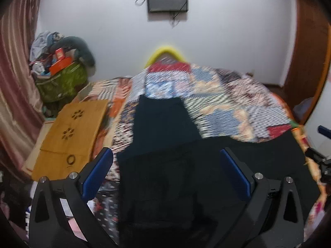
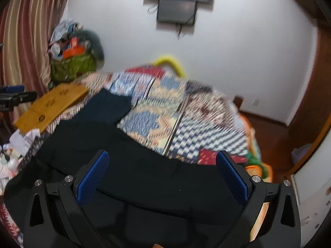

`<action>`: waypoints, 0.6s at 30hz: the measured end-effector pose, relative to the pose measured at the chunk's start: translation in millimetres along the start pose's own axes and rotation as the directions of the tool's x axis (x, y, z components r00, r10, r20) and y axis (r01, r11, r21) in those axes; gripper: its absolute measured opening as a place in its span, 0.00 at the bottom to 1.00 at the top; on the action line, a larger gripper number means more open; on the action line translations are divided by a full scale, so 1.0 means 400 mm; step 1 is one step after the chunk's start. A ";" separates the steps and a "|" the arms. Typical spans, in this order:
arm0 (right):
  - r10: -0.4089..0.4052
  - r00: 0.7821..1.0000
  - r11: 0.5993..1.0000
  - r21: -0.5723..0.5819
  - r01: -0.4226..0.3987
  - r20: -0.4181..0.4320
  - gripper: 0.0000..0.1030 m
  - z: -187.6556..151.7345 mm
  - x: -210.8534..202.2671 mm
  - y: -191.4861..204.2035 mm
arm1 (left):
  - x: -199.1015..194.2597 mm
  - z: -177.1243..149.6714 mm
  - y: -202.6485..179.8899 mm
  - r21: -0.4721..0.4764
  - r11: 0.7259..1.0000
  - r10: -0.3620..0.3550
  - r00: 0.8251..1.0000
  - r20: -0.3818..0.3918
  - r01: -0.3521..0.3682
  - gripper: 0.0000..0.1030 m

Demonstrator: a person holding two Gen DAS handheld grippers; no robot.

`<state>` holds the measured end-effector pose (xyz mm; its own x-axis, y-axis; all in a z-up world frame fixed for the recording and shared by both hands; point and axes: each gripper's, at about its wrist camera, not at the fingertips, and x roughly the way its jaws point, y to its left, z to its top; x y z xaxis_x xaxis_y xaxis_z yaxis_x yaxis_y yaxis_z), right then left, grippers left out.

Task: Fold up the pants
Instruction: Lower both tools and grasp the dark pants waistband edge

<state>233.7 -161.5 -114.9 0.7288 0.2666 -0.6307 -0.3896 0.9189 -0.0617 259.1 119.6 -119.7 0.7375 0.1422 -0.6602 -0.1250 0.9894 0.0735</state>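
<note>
The dark pants [image 1: 165, 136] are spread on the quilted bed [image 1: 238, 107], one leg toward 12 o'clock. Both tools, left [image 1: 165, 171] and right [image 2: 162, 175], are held spread, empty; matching hem corners should be pinched evenly.

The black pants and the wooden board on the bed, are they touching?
Apart. In the left wrist view a strip of patterned quilt shows between the wooden board and the black pants.
</note>
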 end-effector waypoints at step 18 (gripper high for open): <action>0.151 0.949 0.965 -0.168 -0.202 -0.276 0.98 0.021 0.363 0.003 | 0.447 -0.155 0.264 -0.153 0.988 -0.092 0.919 -0.384 0.035 0.65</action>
<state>344.0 -119.1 -200.1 0.4773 0.3116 -0.8216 -0.6178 0.7839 -0.0617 336.7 247.9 -276.3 0.4346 0.0288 -0.9002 -0.1992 0.9778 -0.0648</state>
